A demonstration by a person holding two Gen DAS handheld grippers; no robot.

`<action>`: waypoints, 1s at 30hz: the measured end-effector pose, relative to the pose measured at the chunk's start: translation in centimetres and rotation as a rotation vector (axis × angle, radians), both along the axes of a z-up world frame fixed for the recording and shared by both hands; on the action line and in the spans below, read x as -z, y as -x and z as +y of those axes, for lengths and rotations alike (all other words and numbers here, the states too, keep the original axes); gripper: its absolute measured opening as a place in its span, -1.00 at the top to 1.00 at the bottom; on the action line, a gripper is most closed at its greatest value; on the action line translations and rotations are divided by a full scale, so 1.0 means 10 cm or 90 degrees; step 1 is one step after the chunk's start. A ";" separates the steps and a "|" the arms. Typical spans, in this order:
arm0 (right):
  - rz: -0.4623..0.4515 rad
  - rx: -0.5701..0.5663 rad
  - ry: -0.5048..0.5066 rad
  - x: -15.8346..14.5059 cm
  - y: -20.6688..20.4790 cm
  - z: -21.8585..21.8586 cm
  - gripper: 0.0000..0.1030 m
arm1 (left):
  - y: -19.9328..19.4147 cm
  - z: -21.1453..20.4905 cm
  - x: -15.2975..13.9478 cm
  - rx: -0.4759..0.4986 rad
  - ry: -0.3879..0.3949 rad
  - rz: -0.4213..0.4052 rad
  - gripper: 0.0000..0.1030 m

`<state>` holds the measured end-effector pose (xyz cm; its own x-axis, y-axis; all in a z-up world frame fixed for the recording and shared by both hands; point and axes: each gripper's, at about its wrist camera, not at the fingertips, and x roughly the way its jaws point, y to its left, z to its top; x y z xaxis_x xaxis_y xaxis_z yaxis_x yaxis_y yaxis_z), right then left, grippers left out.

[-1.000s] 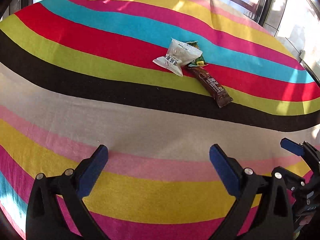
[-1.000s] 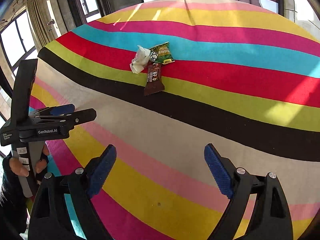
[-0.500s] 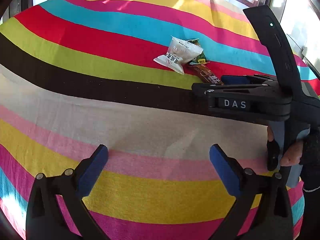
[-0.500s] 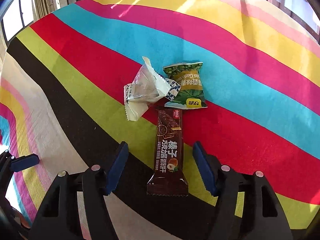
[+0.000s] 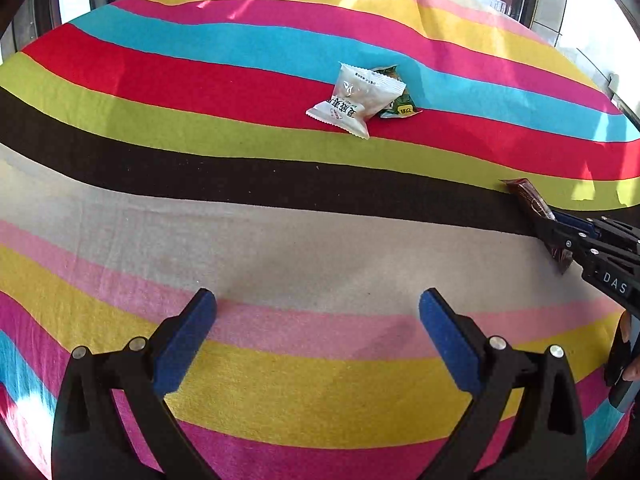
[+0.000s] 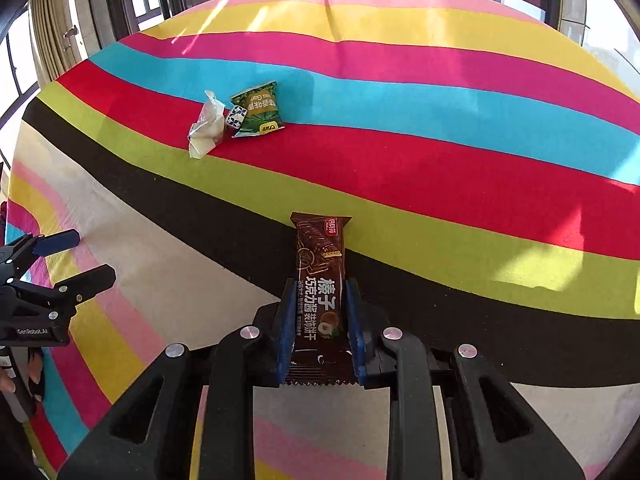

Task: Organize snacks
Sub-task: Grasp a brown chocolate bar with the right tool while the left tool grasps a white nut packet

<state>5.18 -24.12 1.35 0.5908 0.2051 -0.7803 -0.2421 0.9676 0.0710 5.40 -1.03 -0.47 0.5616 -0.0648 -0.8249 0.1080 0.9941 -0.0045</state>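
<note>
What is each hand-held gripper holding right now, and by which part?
Right hand-held gripper: brown chocolate wafer bar, pinched across its near half. Left hand-held gripper: open, holding nothing.

My left gripper [image 5: 316,334] hangs low over the striped cloth [image 5: 200,216], jaws wide apart, blue pads [image 5: 184,336] bare, nothing between them. Well ahead, a white snack packet [image 5: 354,100] lies on the red stripe, overlapping a green packet [image 5: 400,100] just behind it. At the right edge my right gripper [image 5: 558,224] comes in, its jaws having just closed on a brown chocolate bar [image 5: 528,198], which pokes out over the black stripe. A bit of the person's hand [image 5: 630,354] shows below it.
</note>
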 end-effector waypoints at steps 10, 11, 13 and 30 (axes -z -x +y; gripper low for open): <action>-0.011 0.002 -0.004 0.02 -0.05 0.05 0.47 | -0.23 0.08 -0.09 -0.038 0.098 0.054 -0.97; -0.010 0.002 -0.006 0.01 -0.06 0.05 0.47 | -0.32 0.11 -0.12 -0.057 0.144 0.065 -0.97; -0.011 0.001 -0.004 0.01 -0.06 0.06 0.45 | -0.53 0.14 -0.17 -0.107 0.209 0.070 -0.97; 0.004 -0.006 -0.096 0.03 -0.09 -0.10 0.40 | -1.27 -0.09 -0.36 -0.221 0.285 0.032 0.20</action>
